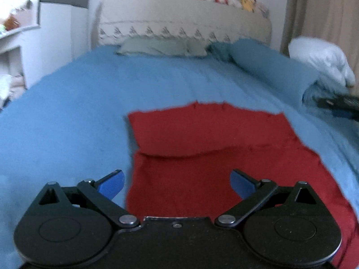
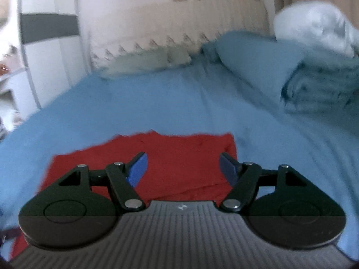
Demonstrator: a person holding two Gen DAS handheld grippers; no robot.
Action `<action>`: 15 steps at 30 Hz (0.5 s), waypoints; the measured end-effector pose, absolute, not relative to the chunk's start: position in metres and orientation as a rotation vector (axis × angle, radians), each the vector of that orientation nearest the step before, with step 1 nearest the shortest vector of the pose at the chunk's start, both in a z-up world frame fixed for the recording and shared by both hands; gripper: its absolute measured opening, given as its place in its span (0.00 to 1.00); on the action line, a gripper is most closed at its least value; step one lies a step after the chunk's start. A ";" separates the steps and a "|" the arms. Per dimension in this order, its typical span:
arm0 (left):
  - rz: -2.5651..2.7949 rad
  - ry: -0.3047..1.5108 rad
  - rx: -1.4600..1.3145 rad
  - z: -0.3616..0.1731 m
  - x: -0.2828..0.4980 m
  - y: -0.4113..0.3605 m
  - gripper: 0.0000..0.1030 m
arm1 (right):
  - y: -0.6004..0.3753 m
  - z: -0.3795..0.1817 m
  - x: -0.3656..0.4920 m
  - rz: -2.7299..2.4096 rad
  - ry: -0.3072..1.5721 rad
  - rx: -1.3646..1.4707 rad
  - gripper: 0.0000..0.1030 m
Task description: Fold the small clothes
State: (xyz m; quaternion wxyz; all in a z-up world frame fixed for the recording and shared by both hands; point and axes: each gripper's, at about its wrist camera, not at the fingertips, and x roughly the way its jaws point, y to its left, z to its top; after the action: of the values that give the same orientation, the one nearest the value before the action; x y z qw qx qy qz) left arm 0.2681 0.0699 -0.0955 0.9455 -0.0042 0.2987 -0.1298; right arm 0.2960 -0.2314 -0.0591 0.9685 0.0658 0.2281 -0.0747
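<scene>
Both the left gripper point(image 1: 177, 182) and right gripper point(image 2: 182, 168) hover with jaws spread, holding nothing, above the red, partly folded fabric garment point(image 1: 208, 148) lying on the blue bedsheet point(image 1: 67, 116) near the bed's foot edge. A pinch catching only the top layer, or the sheet too, could undo the fold.

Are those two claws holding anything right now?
No. The left gripper and right gripper are both open above the red cloth, gripping nothing.
</scene>
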 end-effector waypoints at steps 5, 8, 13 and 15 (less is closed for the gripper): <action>-0.262 0.517 0.031 -0.040 0.205 0.077 1.00 | -0.238 -0.002 0.187 -0.077 0.399 0.139 1.00; -0.261 0.511 0.031 -0.027 0.170 0.081 1.00 | -0.247 0.012 0.127 -0.083 0.376 0.114 1.00; -0.222 0.614 -0.022 -0.053 0.133 0.083 1.00 | -0.266 -0.014 0.055 -0.128 0.447 0.118 1.00; -0.212 0.679 -0.071 -0.072 0.124 0.086 1.00 | -0.271 -0.036 0.040 -0.149 0.497 0.139 1.00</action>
State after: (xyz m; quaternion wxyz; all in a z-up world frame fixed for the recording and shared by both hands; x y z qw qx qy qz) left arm 0.1243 0.0861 -0.0723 0.9368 -0.0349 0.3324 -0.1037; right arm 0.0398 -0.2712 -0.0357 0.9642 0.0686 0.2453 -0.0735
